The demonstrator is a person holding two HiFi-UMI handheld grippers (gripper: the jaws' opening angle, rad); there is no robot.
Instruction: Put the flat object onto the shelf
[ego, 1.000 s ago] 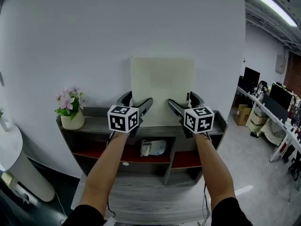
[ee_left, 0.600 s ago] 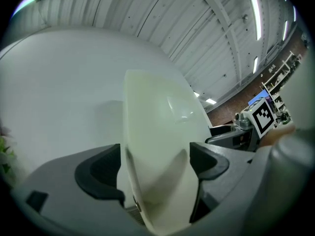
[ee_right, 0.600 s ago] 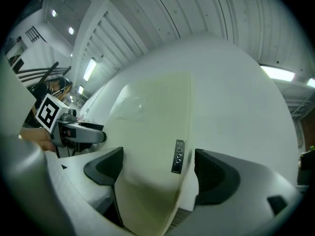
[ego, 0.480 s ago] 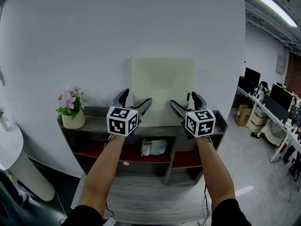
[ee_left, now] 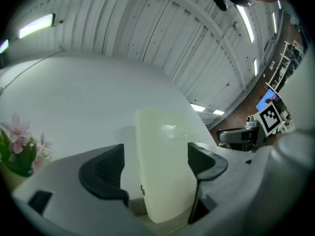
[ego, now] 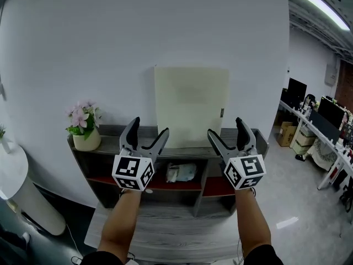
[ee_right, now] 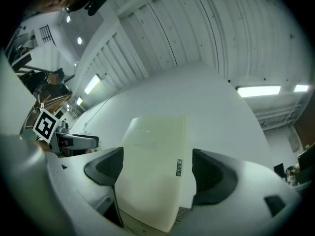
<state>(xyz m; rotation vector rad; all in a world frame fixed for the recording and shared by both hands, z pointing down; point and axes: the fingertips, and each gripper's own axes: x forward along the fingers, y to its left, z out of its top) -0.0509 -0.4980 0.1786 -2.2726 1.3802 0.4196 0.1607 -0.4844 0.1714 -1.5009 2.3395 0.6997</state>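
Cream flat panel (ego: 191,105) upright on shelf (ego: 110,143), left tool (ego: 149,127) and right tool (ego: 226,127) wide apart, holding nothing

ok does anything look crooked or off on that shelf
Nothing stands out. The flat panel stands upright and square on the shelf top against the wall, the flower pot is upright at the left end, and the left gripper and right gripper are both open, clear of it.
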